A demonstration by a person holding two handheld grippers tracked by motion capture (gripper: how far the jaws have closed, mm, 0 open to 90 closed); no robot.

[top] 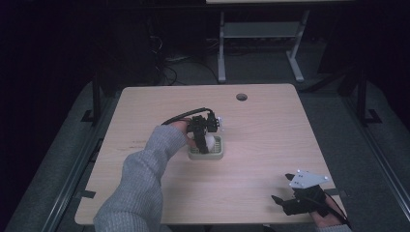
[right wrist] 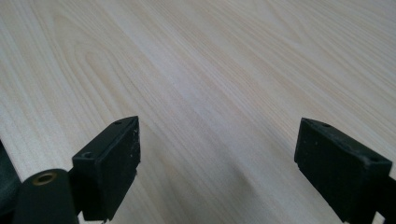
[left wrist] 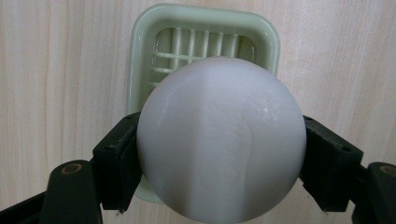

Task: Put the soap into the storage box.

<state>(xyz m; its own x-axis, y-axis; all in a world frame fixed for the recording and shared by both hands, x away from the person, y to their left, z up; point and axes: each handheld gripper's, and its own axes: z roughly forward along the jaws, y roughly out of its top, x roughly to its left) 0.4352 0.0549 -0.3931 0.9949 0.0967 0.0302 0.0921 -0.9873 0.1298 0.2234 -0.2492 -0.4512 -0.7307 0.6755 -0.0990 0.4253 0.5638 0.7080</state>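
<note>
A white ball [left wrist: 222, 140] sits between the two black jaws of my left gripper [left wrist: 219, 161], which is shut on it. Right below the ball lies a pale green slatted tray [left wrist: 140, 70]. From the high view the left gripper [top: 205, 139] points down over that tray [top: 216, 154] at the middle of the wooden table [top: 270, 130], and the white ball [top: 211, 142] shows beneath it. My right gripper [top: 284, 193] rests at the table's front right corner. In its own view the right gripper [right wrist: 217, 161] is open with bare wood between the jaws.
A round cable hole [top: 241, 97] lies near the table's far edge. Beyond the table stands a grey desk frame [top: 261, 34] on a dark floor with cables [top: 169, 67]. A grey-sleeved forearm [top: 140, 183] reaches in from the bottom left.
</note>
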